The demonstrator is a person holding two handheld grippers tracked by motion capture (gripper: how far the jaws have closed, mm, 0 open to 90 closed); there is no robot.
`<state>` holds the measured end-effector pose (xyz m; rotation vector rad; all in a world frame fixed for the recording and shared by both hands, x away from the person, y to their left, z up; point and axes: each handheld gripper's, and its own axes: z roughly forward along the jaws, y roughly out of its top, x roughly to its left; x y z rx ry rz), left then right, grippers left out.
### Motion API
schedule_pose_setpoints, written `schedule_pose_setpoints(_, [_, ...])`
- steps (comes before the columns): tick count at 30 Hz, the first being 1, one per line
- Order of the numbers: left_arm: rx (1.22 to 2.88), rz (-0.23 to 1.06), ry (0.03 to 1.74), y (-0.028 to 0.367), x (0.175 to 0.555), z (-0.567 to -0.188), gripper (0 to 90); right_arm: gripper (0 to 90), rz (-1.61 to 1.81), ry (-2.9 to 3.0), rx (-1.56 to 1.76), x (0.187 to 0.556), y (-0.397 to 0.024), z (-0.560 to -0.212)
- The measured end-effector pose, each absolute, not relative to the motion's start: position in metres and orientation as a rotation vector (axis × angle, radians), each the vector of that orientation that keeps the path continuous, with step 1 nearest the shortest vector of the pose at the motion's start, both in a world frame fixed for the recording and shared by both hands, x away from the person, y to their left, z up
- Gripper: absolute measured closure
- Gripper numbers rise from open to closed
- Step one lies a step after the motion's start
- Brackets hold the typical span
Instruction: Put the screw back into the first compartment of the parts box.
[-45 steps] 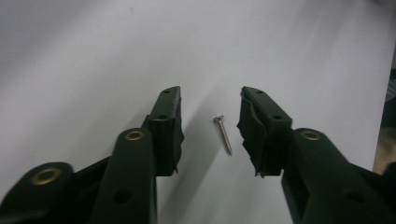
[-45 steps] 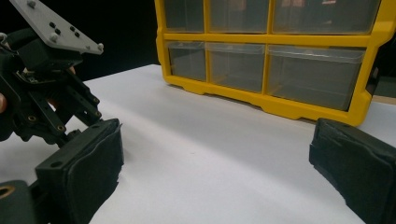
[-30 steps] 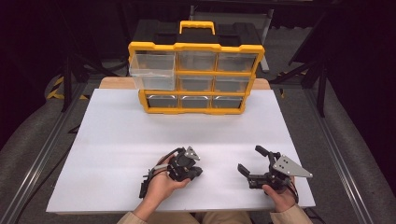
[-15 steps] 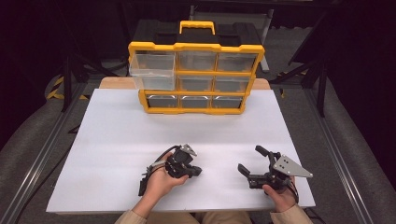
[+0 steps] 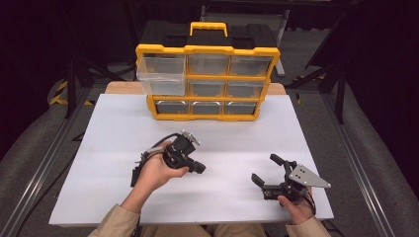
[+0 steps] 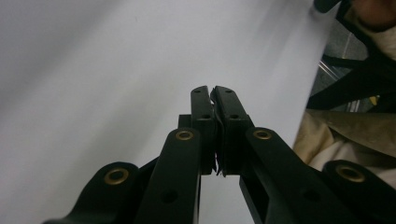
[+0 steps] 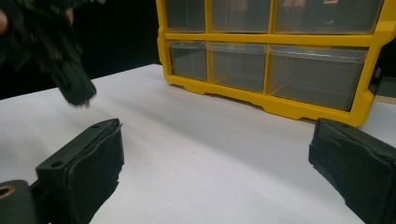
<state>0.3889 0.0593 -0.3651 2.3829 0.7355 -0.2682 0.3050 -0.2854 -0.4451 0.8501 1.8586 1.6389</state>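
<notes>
In the high view my left gripper is held above the white table in the person's left hand, its jaws together and pointing right and down. In the left gripper view the left gripper is shut with nothing between the pads, over bare white table. My right gripper rests low near the front right of the table, with its jaws spread wide and nothing between them. The right gripper view shows the right gripper open toward the yellow drawer organizer, with the blurred left gripper at upper left.
A yellow and black organizer with clear drawers stands at the table's far edge. Its top-left drawer is pulled out. The table's front edge and a beige sleeve lie close to the left gripper.
The left hand has lifted its gripper off the table and carried it a little forward and to the right, jaws still shut. The right gripper has stayed where it was.
</notes>
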Motion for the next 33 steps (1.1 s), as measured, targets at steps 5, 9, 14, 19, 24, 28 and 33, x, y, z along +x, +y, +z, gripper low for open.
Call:
schedule_pose_setpoints(5, [2.429, -0.243, 0.723, 0.065, 0.398, -0.323, 87.6, 3.6, 1.638, 1.860, 0.850, 0.305, -0.286, -0.445])
schedule_pose_setpoints(9, [2.455, -0.223, 0.729, 0.067, 0.405, -0.281, 87.5, 3.6, 1.636, 1.860, 0.848, 0.305, -0.286, -0.445])
schedule_pose_setpoints(14, [2.475, -0.184, 0.738, 0.073, 0.412, -0.230, 87.6, 3.6, 1.639, 1.860, 0.848, 0.305, -0.286, -0.445])
schedule_pose_setpoints(19, [2.458, -0.112, 0.802, 0.083, 0.422, -0.189, 87.5, 3.6, 1.638, 1.858, 0.850, 0.305, -0.286, -0.445])
schedule_pose_setpoints(24, [2.430, -0.015, 0.868, 0.093, 0.436, -0.155, 87.5, 3.6, 1.641, 1.859, 0.847, 0.305, -0.286, -0.445])
schedule_pose_setpoints(28, [2.410, 0.055, 0.935, 0.098, 0.449, -0.140, 87.5, 3.5, 1.638, 1.861, 0.850, 0.305, -0.286, -0.445])
schedule_pose_setpoints(33, [2.371, 0.149, 1.038, 0.106, 0.476, -0.124, 87.5, 3.5, 1.644, 1.856, 0.853, 0.305, -0.286, -0.445])
